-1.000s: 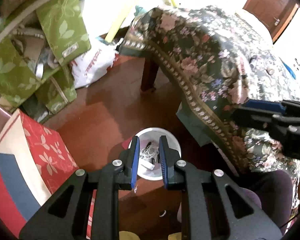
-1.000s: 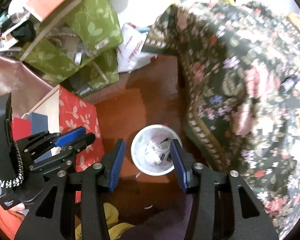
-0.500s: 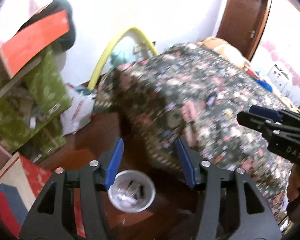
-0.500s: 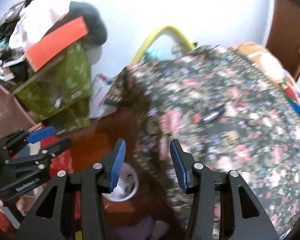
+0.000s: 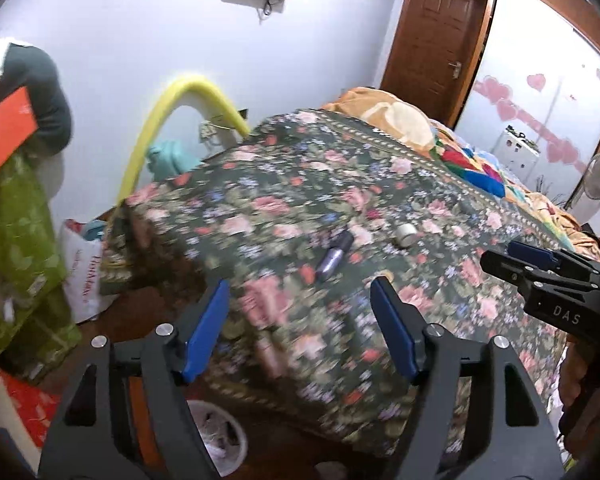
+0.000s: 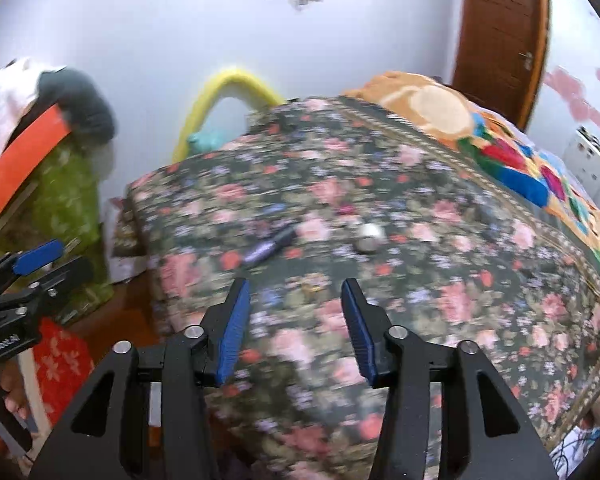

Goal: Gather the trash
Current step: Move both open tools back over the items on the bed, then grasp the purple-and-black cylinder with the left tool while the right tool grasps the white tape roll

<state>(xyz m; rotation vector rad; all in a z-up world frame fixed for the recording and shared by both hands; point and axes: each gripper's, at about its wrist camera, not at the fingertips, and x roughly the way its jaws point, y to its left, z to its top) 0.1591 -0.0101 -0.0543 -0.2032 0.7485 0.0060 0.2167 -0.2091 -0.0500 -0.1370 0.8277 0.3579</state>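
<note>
Left gripper (image 5: 300, 320) and right gripper (image 6: 296, 320): fingers opening, nothing between them. Purple tube (image 5: 334, 255) and small cap (image 5: 405, 235) lie mid-frame on floral bed (image 5: 260, 208); trash bin (image 5: 224, 440) lower left.

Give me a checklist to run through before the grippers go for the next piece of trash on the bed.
1. Left gripper empty, jaws opening: ok.
2. Right gripper empty, jaws opening: ok.
3. Purple tube lying free on the floral bedspread: ok.
4. Small silver cap apart from the tube, nothing over it: ok.
5. White bin on the floor by the bed, open top: ok.
6. Whether tube and cap are truly trash: cannot tell.
</note>
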